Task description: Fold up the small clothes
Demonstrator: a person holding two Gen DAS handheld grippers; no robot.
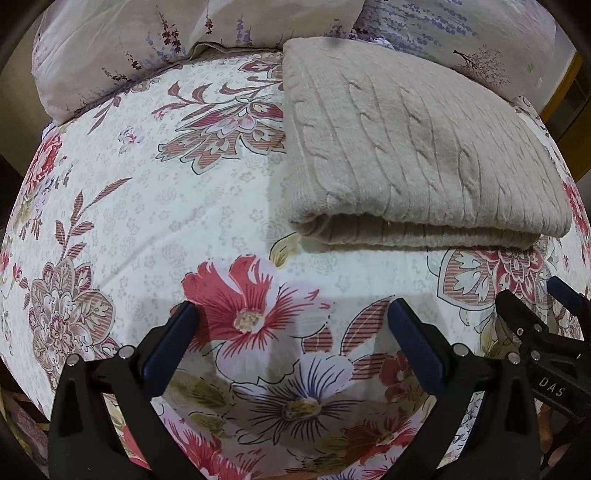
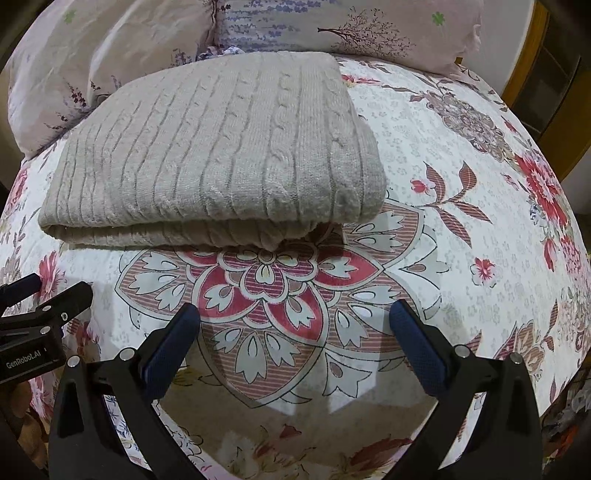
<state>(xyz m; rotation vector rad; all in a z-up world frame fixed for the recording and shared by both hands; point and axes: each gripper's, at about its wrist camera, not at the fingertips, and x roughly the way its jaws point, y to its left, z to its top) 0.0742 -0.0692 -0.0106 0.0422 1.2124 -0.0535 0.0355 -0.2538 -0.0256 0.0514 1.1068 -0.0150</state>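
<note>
A beige cable-knit sweater [image 1: 413, 147] lies folded into a neat rectangle on the flowered bedspread [image 1: 166, 206]; its thick folded edge faces me. It also shows in the right wrist view [image 2: 221, 155]. My left gripper [image 1: 291, 314] is open and empty, above the bedspread, short of the sweater and left of its near edge. My right gripper [image 2: 295, 314] is open and empty, above the bedspread just before the sweater's near right corner. The right gripper shows at the right edge of the left wrist view [image 1: 539, 332]; the left gripper shows at the left edge of the right wrist view [image 2: 40, 321].
Pillows in pale lavender-print covers [image 1: 122, 48] [image 2: 332, 29] lie along the head of the bed behind the sweater. A wooden frame [image 2: 535, 74] stands off the bed's right side. Bare flowered bedspread [image 2: 461, 221] lies right of the sweater.
</note>
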